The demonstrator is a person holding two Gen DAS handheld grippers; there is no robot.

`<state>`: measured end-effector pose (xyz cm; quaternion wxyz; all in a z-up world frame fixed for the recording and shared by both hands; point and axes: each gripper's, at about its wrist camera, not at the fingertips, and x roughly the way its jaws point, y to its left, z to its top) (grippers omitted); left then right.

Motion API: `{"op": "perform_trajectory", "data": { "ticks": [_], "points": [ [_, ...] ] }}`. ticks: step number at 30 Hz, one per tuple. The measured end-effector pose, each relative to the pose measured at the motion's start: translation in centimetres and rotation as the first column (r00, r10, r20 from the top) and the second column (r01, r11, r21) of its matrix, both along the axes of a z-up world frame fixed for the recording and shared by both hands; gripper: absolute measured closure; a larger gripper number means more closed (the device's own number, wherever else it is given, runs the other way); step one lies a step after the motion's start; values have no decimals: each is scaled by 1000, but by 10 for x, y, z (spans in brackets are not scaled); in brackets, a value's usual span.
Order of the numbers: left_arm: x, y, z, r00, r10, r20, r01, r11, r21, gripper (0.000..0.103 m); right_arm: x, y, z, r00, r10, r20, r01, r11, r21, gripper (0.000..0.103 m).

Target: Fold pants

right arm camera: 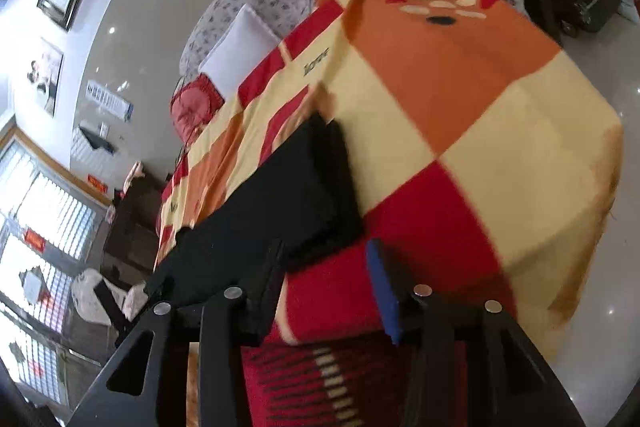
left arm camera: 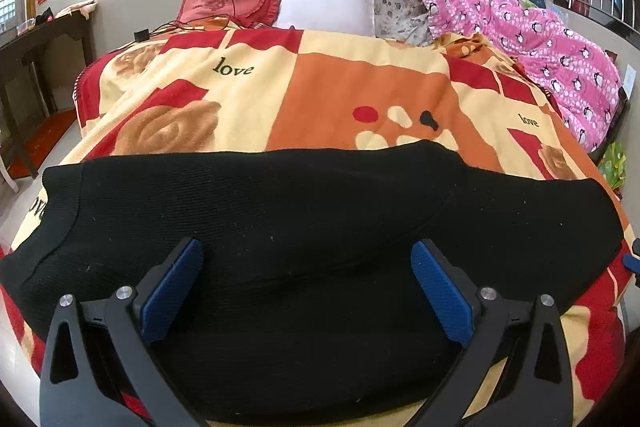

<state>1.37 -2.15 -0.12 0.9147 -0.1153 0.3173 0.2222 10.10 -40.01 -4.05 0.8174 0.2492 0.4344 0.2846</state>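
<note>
- Left wrist view: I am holding my left gripper [left arm camera: 308, 291] fully open above the black pants [left arm camera: 312, 227], gripping nothing. The pants are lying flat across the near end of the bed, on the patterned blanket [left arm camera: 340, 95].
- Right wrist view: I am holding my right gripper [right arm camera: 328, 291] partly open and empty, at the blanket's red edge just beside the pants [right arm camera: 288, 187], which look folded at that end.
- Risk, as I judge it: closing either gripper too low is likely to pinch the blanket together with the pants, dragging the blanket and spoiling the fold. The blurred right view is making aim uncertain.
</note>
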Motion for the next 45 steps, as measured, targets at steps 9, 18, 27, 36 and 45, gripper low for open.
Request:
{"op": "perform_trajectory", "data": {
  "ticks": [9, 18, 27, 36, 45],
  "points": [
    [-1, 1, 0, 1000, -2, 0, 2, 1000, 4, 0, 14, -6, -17, 992, -99, -78, 115, 965, 236, 48],
    [-2, 0, 0, 1000, -7, 11, 7, 1000, 4, 0, 16, -17, -27, 972, -175, -159, 217, 928, 302, 57],
    [-3, 0, 0, 1000, -6, 7, 6, 1000, 9, 0, 13, 2, -8, 995, -99, -27, 102, 988, 114, 58],
    [-3, 0, 0, 1000, -6, 6, 6, 1000, 11, 0, 7, 7, -5, 996, -83, 34, 83, 996, -7, 81],
    [-3, -1, 0, 1000, -6, 7, 5, 1000, 12, 0, 6, 0, -13, 992, -118, 48, 118, 993, 22, 95]
  ]
}}
